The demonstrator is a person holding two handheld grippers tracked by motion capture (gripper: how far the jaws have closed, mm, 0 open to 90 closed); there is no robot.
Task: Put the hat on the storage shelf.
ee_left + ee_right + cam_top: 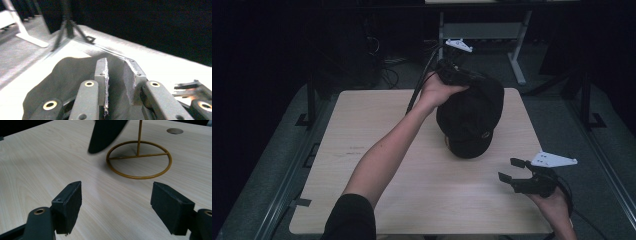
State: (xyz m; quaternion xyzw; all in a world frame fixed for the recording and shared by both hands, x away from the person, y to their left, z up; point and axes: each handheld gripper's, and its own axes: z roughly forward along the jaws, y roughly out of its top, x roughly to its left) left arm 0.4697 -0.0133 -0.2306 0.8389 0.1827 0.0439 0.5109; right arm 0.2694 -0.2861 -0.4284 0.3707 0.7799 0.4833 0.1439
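Cap covers most of the stand; its gold ring base shows under the brim, pole cut off at 12 o'clock. Left gripper jaws hidden against dark cloth from above. Background blurred.

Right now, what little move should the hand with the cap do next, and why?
Probably draw the left gripper gently back off the black cap. The cap sits draped over the gold wire stand, its brim hanging above the ring base, and the left jaws stand slightly apart with a gap over the fabric, so the grip looks let go. The right gripper waits open at the table edge.
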